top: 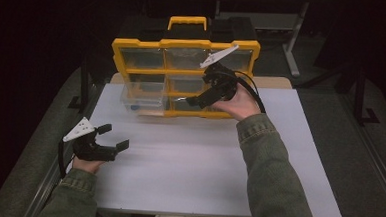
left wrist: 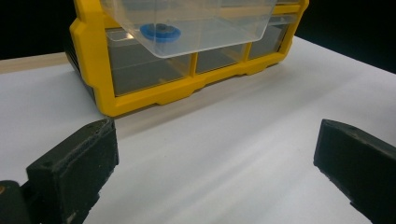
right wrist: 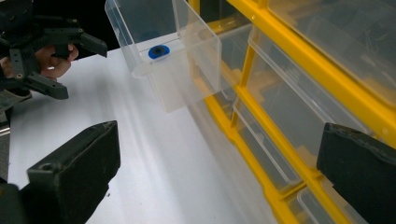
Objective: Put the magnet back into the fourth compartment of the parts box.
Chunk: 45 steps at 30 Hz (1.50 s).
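drawer (left wrist: 196, 28): top cut off by the left gripper view's upper edge
blue ring (right wrist: 159, 51): too small to identify
organizer (top: 183, 73): right gripper (top: 194, 101) hides its lower right compartments

Room dark; light falls mainly on the white table (top: 203, 159). A strip of bare wood (top: 277, 83) shows along the table's far edge. Grey floor (top: 349, 146) on both sides. Past the far right corner, a grey desk leg (top: 292, 43) stands on its foot. Black frame legs (top: 85, 78) at the far left corner.
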Each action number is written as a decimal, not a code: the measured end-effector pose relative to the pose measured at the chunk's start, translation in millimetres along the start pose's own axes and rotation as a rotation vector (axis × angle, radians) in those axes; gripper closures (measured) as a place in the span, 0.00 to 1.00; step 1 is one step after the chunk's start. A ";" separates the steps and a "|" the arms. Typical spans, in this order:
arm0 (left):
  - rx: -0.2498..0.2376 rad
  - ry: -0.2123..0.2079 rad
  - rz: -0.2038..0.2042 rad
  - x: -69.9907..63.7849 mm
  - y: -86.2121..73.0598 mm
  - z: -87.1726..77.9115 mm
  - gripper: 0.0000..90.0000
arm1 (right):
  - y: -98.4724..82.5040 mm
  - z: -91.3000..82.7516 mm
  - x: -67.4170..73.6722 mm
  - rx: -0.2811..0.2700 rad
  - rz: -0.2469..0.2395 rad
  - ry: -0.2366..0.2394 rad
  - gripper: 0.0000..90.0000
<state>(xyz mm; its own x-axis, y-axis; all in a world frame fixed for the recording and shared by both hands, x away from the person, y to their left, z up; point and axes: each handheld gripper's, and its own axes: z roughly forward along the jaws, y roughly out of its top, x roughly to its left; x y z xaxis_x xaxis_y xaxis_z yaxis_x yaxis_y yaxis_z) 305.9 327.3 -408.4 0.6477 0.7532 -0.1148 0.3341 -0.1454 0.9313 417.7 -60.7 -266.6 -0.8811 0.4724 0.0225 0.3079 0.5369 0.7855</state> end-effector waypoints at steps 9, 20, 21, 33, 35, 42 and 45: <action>0.003 -0.002 0.001 -0.4 0.2 1.2 0.00 | -22.2 -9.1 -4.4 0.002 0.028 -0.014 0.00; 0.008 -0.002 0.005 -0.6 0.4 2.6 0.00 | -46.4 -22.3 -9.1 -0.019 0.070 -0.027 0.00; 0.006 -0.001 0.003 -0.7 0.4 2.6 0.00 | -48.4 -23.2 -9.1 -0.021 0.073 -0.029 0.00; 0.007 0.001 0.004 -0.7 0.5 2.3 0.00 | -76.6 -31.4 -12.7 -0.036 0.111 -0.052 0.00; 0.007 0.000 0.006 -0.6 0.5 2.4 0.00 | -80.6 -32.5 -13.4 -0.032 0.115 -0.055 0.00; 0.011 -0.001 0.007 -0.7 0.3 3.1 0.00 | -92.7 -37.8 -14.4 -0.046 0.131 -0.069 0.00; 0.011 -0.001 0.005 -0.7 0.3 2.9 0.00 | -97.7 -39.8 -14.7 -0.060 0.144 -0.071 0.00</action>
<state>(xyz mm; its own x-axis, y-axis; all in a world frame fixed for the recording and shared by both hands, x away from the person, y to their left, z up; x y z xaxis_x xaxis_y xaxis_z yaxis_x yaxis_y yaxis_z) 307.5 324.8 -409.0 0.6502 0.7517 -0.1101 0.3381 -0.1565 0.9280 386.2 -147.9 -319.1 -0.8012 0.5909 0.0948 0.4052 0.4189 0.8126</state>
